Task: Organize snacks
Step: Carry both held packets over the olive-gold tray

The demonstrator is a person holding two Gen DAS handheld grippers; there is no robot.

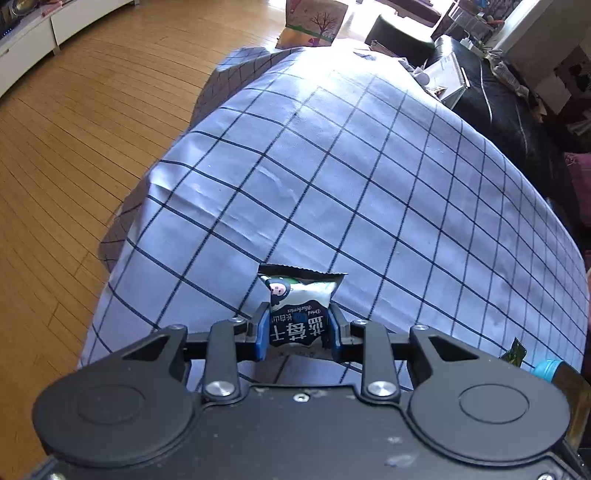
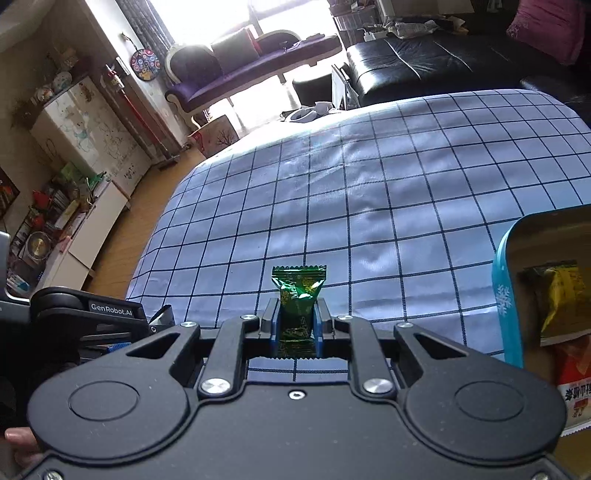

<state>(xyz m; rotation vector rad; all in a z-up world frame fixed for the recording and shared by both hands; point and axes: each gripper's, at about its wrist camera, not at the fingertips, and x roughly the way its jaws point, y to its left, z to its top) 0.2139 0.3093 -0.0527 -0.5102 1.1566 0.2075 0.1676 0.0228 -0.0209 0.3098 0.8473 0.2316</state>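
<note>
My left gripper (image 1: 298, 326) is shut on a small white and dark blueberry snack packet (image 1: 300, 306), held above the blue checked tablecloth (image 1: 332, 166). My right gripper (image 2: 297, 323) is shut on a green foil candy packet (image 2: 298, 295), also lifted over the cloth. At the right edge of the right wrist view stands a light blue tin (image 2: 504, 295) with a yellow packet (image 2: 557, 299) and a red and white packet (image 2: 576, 384) inside. The left gripper's body (image 2: 88, 314) shows at the left of the right wrist view. The tin's blue rim (image 1: 548, 369) and the green packet's tip (image 1: 515, 352) show at the lower right of the left wrist view.
The covered table drops to wooden floor (image 1: 74, 147) on the left. A black sofa (image 2: 443, 62) lies beyond the table's far right side. A paper bag (image 1: 314, 22) stands on the floor past the far end. A white low cabinet (image 2: 96, 232) lines the left wall.
</note>
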